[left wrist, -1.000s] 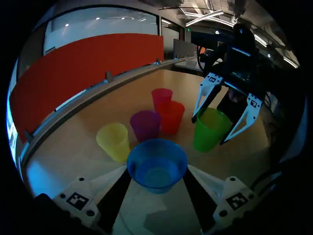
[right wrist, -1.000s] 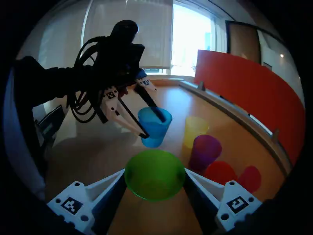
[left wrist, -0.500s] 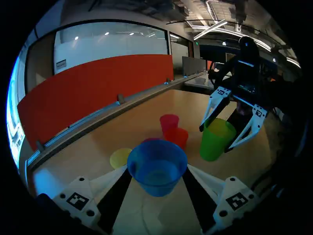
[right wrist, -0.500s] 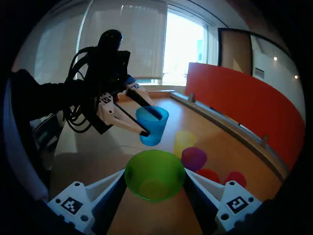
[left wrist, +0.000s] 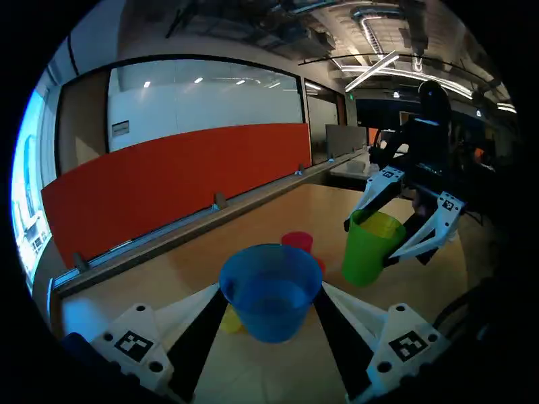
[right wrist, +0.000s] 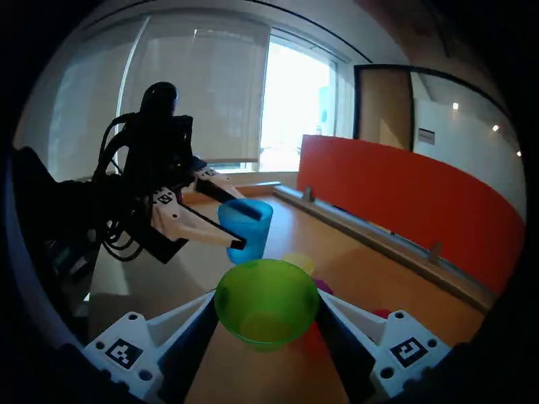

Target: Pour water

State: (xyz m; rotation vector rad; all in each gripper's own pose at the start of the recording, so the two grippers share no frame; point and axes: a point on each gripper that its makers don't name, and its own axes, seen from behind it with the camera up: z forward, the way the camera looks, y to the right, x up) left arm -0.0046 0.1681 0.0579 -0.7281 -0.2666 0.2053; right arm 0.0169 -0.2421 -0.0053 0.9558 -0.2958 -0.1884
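A blue cup point(left wrist: 271, 291) with water in it is held upright between the fingers of my left gripper point(left wrist: 271, 306), lifted above the wooden table point(left wrist: 283, 209). The right gripper point(left wrist: 394, 232) holds a green cup point(left wrist: 369, 247) to the right of it, also in the air. In the right gripper view the green cup point(right wrist: 267, 303) sits between my right gripper point(right wrist: 267, 316) fingers, and the blue cup point(right wrist: 244, 230) with the left gripper point(right wrist: 219, 215) hangs ahead at the left. Both cups stand apart.
Below on the table stand a pink cup point(left wrist: 298, 240), a yellow cup point(left wrist: 232, 321) and, partly hidden, an orange one. A red partition point(left wrist: 168, 175) and a rail run along the table's far edge. A bright window point(right wrist: 296, 108) lies behind the left gripper.
Both grippers have risen with their cups. The cups on the table have dropped lower in both views and are now partly hidden behind the held cups.
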